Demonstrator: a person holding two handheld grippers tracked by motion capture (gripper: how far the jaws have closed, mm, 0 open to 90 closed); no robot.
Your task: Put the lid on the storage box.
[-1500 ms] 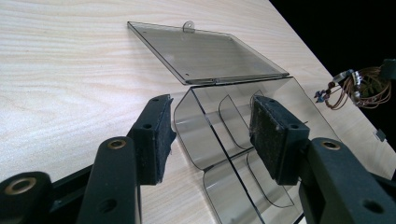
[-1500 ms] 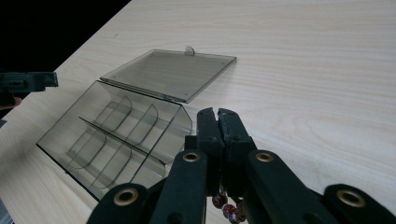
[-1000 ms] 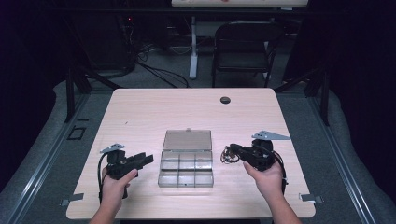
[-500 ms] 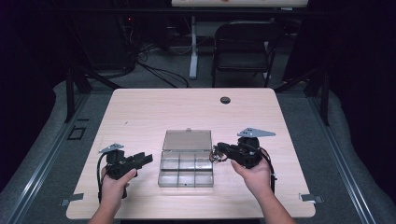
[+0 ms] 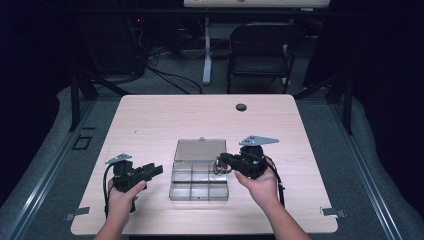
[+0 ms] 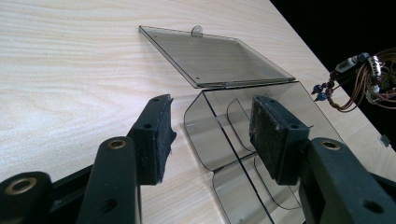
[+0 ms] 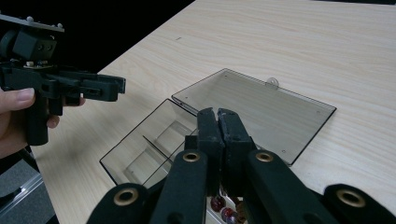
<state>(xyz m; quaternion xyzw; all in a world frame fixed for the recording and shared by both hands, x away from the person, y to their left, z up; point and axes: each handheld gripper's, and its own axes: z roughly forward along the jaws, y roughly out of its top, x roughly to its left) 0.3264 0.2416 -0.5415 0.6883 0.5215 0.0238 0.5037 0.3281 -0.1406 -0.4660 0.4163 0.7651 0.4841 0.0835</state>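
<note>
Beaded bracelet point(image 5: 218, 166) hangs pinched in shut right tongs point(image 5: 223, 161).

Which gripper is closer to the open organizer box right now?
Right. The right gripper, shut on a beaded bracelet, is over the clear box. The left gripper, open, sits apart beside it.

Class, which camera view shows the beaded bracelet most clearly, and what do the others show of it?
The left gripper view: the beaded bracelet hangs at the right edge, beads and cords distinct. In the high view it is a small tangle at the right gripper tips. The right gripper view shows a few beads below the shut jaws.
</note>
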